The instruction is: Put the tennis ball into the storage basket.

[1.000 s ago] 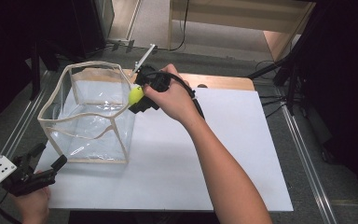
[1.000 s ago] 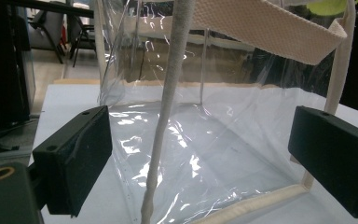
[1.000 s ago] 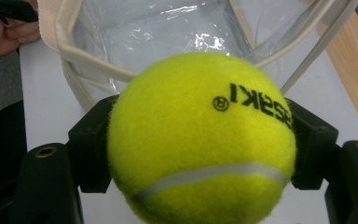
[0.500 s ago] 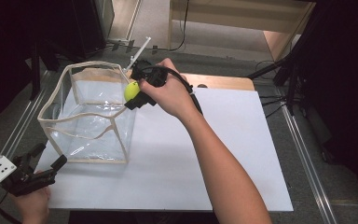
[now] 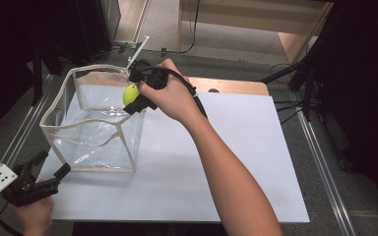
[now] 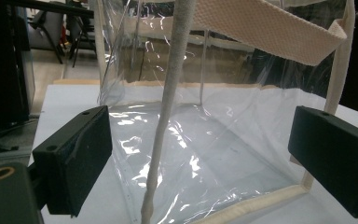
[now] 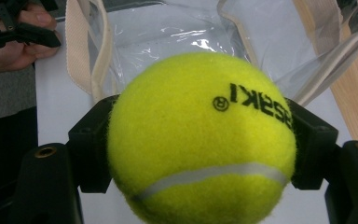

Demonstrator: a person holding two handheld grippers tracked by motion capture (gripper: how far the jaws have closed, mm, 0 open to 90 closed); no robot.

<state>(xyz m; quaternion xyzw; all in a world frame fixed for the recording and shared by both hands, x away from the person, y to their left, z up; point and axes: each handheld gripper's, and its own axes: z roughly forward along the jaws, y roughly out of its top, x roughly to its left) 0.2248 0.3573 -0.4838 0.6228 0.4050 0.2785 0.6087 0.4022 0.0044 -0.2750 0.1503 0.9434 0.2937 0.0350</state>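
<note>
Tennis ball [image 7: 200, 140] pinched by right gripper [image 5: 137, 101] above clear bag [image 5: 96, 132]; lettering legible in right gripper view; left gripper [image 6: 200, 154] spread wide

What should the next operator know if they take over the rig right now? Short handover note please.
Right gripper: shut on the tennis ball, held at the rim of the clear bag, at its far right corner.
Left gripper: open, holding nothing, at the near left of the table, pointed at the bag.
Done: ball picked up and brought to the bag.
Left: move it over the opening, release it inside, withdraw. Probably steady the bag with the left.
</note>
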